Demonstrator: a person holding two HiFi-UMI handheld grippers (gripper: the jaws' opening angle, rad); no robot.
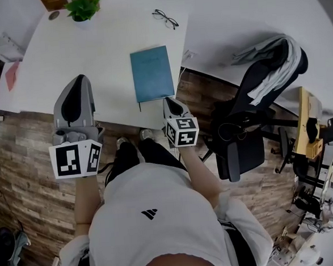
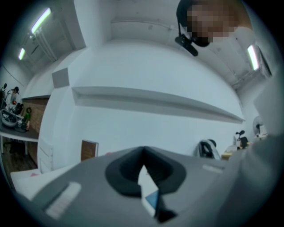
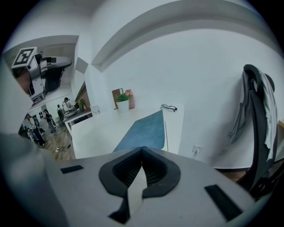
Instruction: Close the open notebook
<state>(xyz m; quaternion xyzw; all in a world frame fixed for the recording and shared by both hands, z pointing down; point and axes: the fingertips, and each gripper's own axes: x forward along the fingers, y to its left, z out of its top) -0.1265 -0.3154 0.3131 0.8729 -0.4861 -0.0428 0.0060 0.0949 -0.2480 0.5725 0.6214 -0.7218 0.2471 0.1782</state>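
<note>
with right tool [image 3: 142, 150] shut on nothing, just short of closed blue notebook [image 1: 151, 74] lying flat at near edge of tabletop [image 1: 92, 44], and left tool [image 2: 143, 150] likewise shut and empty: judged done; keep both clear, avoid nudging the cover.

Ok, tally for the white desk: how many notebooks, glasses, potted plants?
Notebook: 1
Glasses: 1
Potted plant: 1
Total: 3
</note>
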